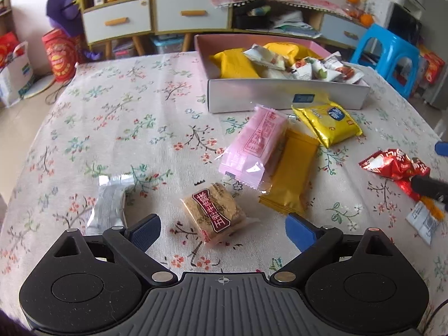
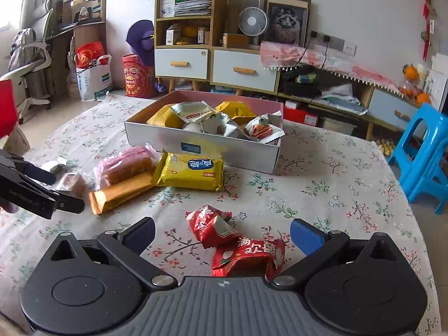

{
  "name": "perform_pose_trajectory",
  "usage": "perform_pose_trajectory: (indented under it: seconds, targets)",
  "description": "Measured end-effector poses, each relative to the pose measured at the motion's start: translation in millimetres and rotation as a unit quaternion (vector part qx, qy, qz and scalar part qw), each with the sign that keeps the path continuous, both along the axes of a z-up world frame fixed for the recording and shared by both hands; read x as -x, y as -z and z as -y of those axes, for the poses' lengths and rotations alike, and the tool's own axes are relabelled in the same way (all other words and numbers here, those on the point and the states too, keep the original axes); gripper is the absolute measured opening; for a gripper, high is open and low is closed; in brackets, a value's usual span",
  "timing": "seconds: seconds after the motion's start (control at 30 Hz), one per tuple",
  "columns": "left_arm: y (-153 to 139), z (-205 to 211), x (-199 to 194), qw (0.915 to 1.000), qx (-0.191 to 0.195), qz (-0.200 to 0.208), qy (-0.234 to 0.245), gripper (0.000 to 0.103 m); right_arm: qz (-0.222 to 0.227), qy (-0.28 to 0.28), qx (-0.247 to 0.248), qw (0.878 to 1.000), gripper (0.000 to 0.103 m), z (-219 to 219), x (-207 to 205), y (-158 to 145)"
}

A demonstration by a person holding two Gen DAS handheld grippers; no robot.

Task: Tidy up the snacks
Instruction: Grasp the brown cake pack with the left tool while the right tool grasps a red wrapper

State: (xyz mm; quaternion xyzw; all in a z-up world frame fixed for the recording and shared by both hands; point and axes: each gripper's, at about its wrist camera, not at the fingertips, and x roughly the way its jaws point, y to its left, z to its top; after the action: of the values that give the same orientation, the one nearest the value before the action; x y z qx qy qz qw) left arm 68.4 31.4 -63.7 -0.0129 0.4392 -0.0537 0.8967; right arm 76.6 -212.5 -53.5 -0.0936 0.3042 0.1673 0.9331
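My left gripper (image 1: 222, 231) is open, its fingers on either side of a brown biscuit packet with a red label (image 1: 214, 212) lying on the tablecloth. A silver packet (image 1: 107, 207) lies just left of it. Beyond are a pink packet (image 1: 253, 147), an orange packet (image 1: 292, 177) and a yellow packet (image 1: 327, 124). My right gripper (image 2: 222, 236) is open over two red packets (image 2: 212, 225) (image 2: 247, 257). The white box (image 2: 201, 147) behind holds several snacks. The left gripper (image 2: 60, 191) shows at the left of the right wrist view.
A floral tablecloth (image 1: 112, 117) covers the table. A white-and-orange packet (image 1: 425, 218) lies by the right gripper's fingers (image 1: 428, 186). A blue plastic stool (image 2: 422, 154) stands off the table's right side. Drawer cabinets (image 2: 212, 64) and bags line the far wall.
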Motion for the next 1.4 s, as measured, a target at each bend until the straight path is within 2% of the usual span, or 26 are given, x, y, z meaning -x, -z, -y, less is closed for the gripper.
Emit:
perform_pose_trajectory:
  seconds: [0.1, 0.27, 0.37, 0.4, 0.57, 0.63, 0.8, 0.9, 1.03, 1.23, 1.37, 1.4]
  targets:
    - [3, -4, 1, 0.9996, 0.018, -0.002, -0.019, 0.091, -0.002, -0.002, 0.012, 1.000, 0.089, -3, -4, 8]
    - [4, -9, 3, 0.9990, 0.013, 0.027, -0.033, 0.076, -0.021, -0.018, 0.012, 1.000, 0.081, -7, -11, 17]
    - [3, -12, 3, 0.9983, 0.026, 0.033, -0.040, 0.067, -0.011, -0.021, 0.023, 0.999, 0.071, -8, -11, 17]
    - [2, -12, 3, 0.9982, 0.028, 0.034, -0.040, 0.066, -0.011, -0.021, 0.023, 0.999, 0.065, -7, -11, 16]
    - [2, -14, 6, 0.9980, 0.028, 0.036, -0.043, 0.053, -0.027, -0.022, 0.004, 0.999, 0.061, -9, -15, 12]
    - [2, -15, 6, 0.9978, 0.030, 0.035, -0.048, 0.050, -0.038, -0.028, -0.002, 0.999, 0.056, -12, -16, 11]
    - [2, -15, 6, 0.9979, 0.024, 0.036, -0.048, 0.048, -0.049, -0.039, 0.022, 0.998, 0.041, -25, -17, 10]
    - [2, -14, 5, 0.9980, 0.021, 0.037, -0.047, 0.048, -0.059, -0.037, 0.035, 0.997, 0.036, -27, -18, 8]
    - [3, -13, 4, 0.9980, 0.015, 0.039, -0.048, 0.048, -0.078, -0.028, 0.036, 0.996, 0.032, -26, -22, 11]
    - [4, -11, -1, 0.9977, 0.003, 0.046, -0.050, 0.047, -0.078, -0.024, 0.043, 0.996, 0.029, -29, -27, 10]
    - [4, -13, -3, 0.9971, 0.002, 0.049, -0.059, 0.034, -0.075, -0.023, 0.045, 0.996, 0.027, -30, -29, 9]
    - [4, -15, -3, 0.9969, 0.005, 0.049, -0.061, 0.033, -0.071, -0.025, 0.046, 0.996, 0.027, -31, -28, 7]
